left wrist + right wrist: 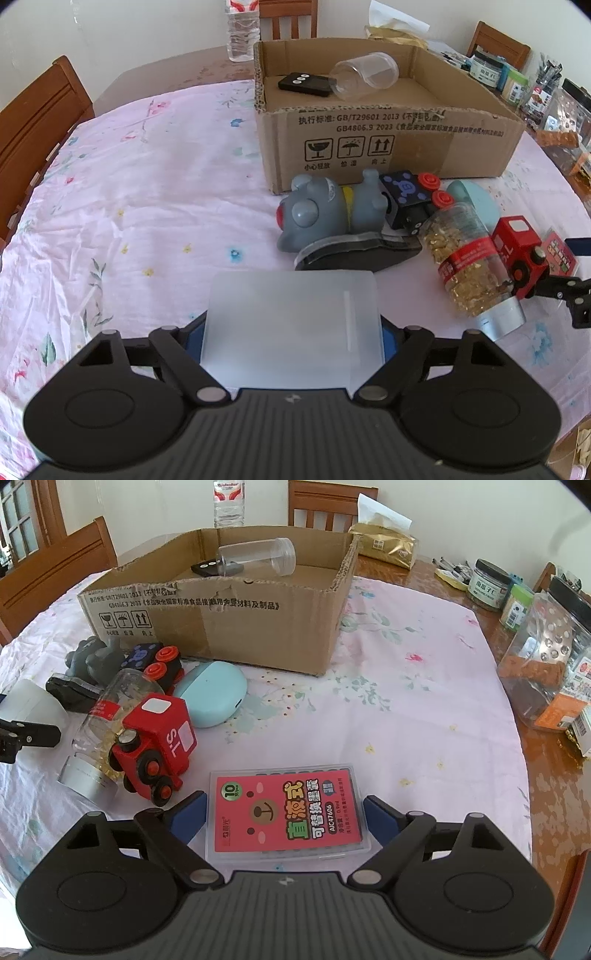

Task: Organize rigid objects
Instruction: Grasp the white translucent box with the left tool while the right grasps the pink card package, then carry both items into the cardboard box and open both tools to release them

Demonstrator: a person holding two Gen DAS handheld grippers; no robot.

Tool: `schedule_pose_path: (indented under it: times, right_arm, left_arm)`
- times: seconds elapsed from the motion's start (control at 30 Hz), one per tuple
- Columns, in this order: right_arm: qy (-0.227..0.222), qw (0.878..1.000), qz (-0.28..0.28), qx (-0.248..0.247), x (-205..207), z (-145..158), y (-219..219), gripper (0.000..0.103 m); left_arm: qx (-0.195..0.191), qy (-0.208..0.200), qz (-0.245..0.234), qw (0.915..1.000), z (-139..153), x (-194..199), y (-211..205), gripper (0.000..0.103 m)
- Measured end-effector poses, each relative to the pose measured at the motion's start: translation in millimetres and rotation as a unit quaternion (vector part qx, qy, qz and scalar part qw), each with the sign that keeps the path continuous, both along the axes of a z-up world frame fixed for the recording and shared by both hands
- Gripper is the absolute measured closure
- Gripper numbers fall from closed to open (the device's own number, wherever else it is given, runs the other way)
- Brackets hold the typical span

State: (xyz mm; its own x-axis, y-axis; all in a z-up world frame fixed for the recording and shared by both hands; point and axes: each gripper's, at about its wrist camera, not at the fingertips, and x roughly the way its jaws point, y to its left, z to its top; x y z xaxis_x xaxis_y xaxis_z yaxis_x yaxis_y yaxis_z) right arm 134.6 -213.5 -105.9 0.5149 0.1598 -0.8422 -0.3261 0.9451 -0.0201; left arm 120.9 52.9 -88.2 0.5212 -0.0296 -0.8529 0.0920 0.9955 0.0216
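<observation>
My left gripper (292,338) holds a frosted white plastic box (291,310) between its blue pads (194,338), which meet the box's sides with no gap showing. Both sit on the pink flowered tablecloth (147,177). My right gripper (284,810) straddles a flat clear case with a red bear label (288,801) that lies on the cloth; its blue pads (188,812) stand just off the case's sides. Behind stands an open cardboard box (240,627) holding a black remote (304,84) and a clear cup (365,74) on its side.
A pile lies before the cardboard box: a grey toy animal (317,214), a black block with red knobs (406,195), a black curved item (351,251), a gold-filled jar (99,734), a red toy train (155,738), a pale blue case (212,694). Jars (546,664) crowd the table's right edge; wooden chairs (37,122) surround it.
</observation>
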Motion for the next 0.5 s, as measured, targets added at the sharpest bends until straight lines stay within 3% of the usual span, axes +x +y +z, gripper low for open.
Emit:
schedule_pose_path:
  times: [0.5]
  right_arm:
    - [-0.005,1.0,0.026,-0.004,1.8,40.1,-5.8,0.01]
  left_arm:
    - [0.002,0.003,-0.047,0.9989,32.8,-2.0,4.2,0.02]
